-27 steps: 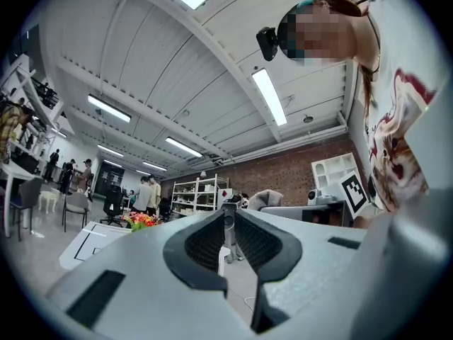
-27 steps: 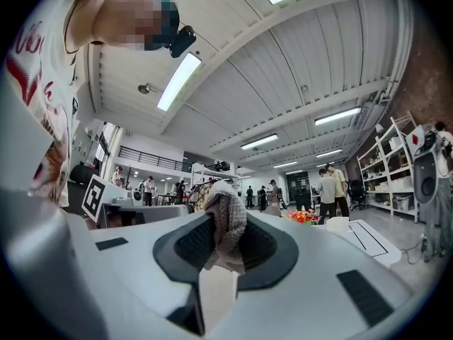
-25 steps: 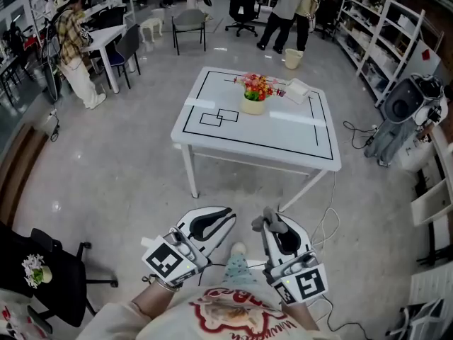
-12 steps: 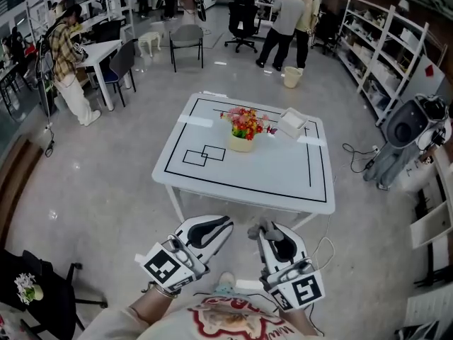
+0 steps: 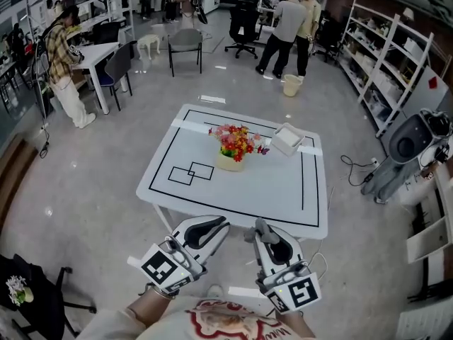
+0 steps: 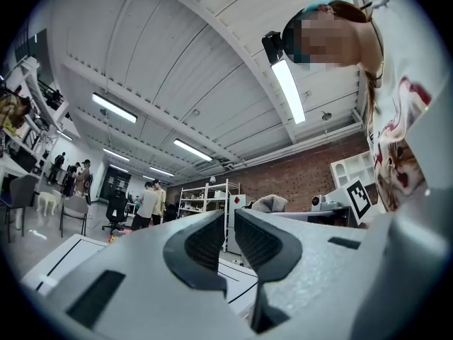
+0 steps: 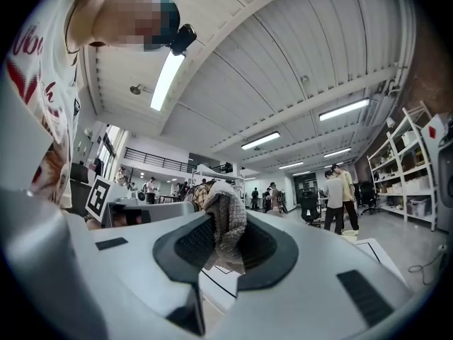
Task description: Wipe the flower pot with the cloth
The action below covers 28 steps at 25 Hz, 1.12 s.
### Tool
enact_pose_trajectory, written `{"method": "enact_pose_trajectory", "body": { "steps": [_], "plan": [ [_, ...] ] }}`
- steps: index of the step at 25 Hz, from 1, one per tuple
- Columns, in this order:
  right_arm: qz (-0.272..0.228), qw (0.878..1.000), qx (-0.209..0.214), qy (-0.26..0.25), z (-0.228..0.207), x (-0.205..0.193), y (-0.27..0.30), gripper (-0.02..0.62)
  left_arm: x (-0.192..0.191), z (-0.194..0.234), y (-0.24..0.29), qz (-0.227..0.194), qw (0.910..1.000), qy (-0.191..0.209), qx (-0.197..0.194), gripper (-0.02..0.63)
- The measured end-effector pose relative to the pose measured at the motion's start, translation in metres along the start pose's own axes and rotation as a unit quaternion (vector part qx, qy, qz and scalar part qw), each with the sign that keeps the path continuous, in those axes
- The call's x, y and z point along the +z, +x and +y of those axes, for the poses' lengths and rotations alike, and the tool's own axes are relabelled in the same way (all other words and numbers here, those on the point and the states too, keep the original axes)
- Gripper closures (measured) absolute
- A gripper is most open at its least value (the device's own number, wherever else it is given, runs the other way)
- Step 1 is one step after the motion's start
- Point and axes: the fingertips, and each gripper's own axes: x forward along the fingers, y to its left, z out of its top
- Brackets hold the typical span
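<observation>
Left gripper [image 6: 230, 241]: I have its jaws closed together, with nothing between them.
Right gripper [image 7: 225, 245]: its jaws are clamped on the grey cloth [image 7: 226, 224], which bunches up past the tips.
Pot [image 5: 231, 163]: holds flowers and stands on the white table [image 5: 283, 190], well beyond both grippers.
Box [image 5: 287, 141]: white, right of the pot, toward the far edge.
Position: I hold both grippers side by side at the table's near edge.

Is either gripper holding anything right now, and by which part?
The right gripper pinches the grey cloth by a bunched fold between its fingers. The left gripper is shut, empty.
</observation>
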Motion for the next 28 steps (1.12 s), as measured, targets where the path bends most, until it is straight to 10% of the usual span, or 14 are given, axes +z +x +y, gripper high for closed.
{"method": "enact_pose_trajectory", "body": {
  "steps": [28],
  "plan": [
    [0.019, 1.000, -0.024, 0.004, -0.071, -0.029, 0.130, 0.528, -0.018, 0.143, 0.071, 0.012, 0.9996, -0.016, -0.018, 0.558]
  ]
}}
